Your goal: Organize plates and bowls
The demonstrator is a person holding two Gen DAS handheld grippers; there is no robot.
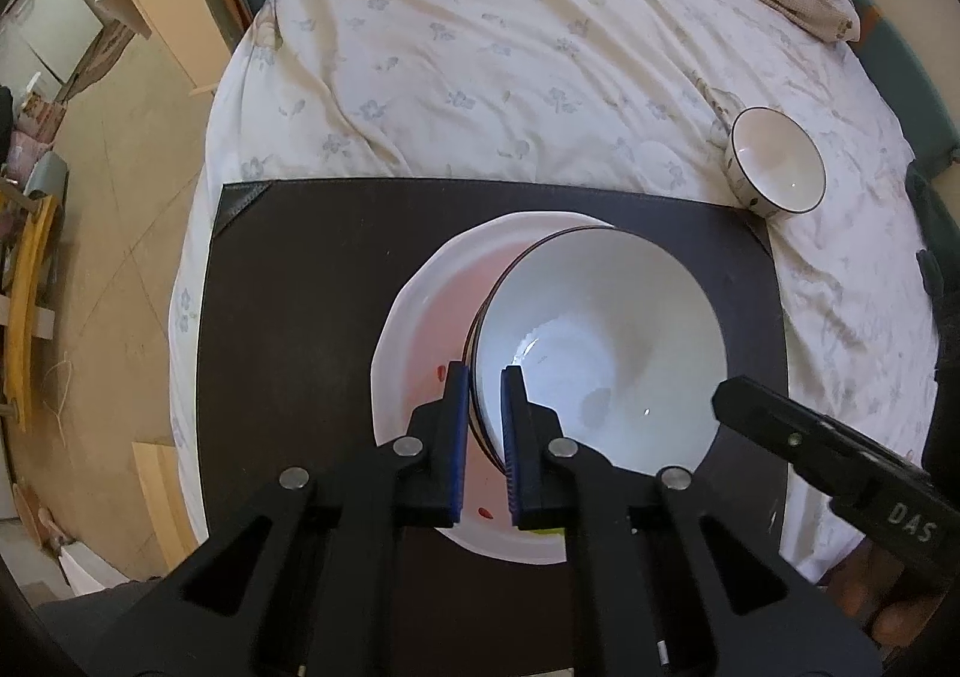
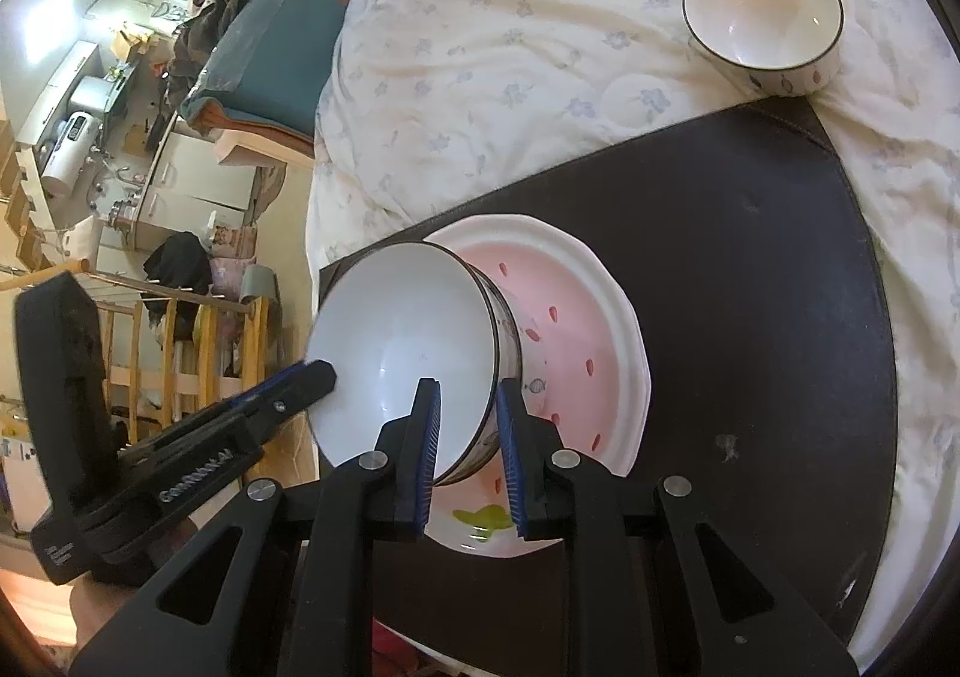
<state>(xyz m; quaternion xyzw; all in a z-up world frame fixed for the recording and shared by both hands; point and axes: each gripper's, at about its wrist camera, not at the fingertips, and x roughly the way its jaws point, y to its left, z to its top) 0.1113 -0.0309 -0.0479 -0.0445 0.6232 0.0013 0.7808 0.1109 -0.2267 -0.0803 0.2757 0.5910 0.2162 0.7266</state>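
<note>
A large white bowl [image 1: 600,341] with a dark rim hangs tilted over a pink plate [image 1: 420,329] with red seed marks, which lies on a dark mat [image 1: 300,317]. My left gripper [image 1: 485,377] is shut on the bowl's left rim, one blue pad inside and one outside. My right gripper [image 2: 468,386] is shut on the opposite wall of the bowl [image 2: 408,329], just above the plate [image 2: 576,305]. Each gripper shows in the other's view: the right gripper [image 1: 723,395] at the bowl's right edge, the left gripper [image 2: 321,374] at its left edge.
A smaller dark-rimmed bowl [image 1: 774,161] [image 2: 762,11] stands upright on the flowered quilt [image 1: 510,47] just past the mat's far right corner [image 2: 798,119]. The bed drops to the floor [image 1: 120,257] on the left, with wooden furniture there.
</note>
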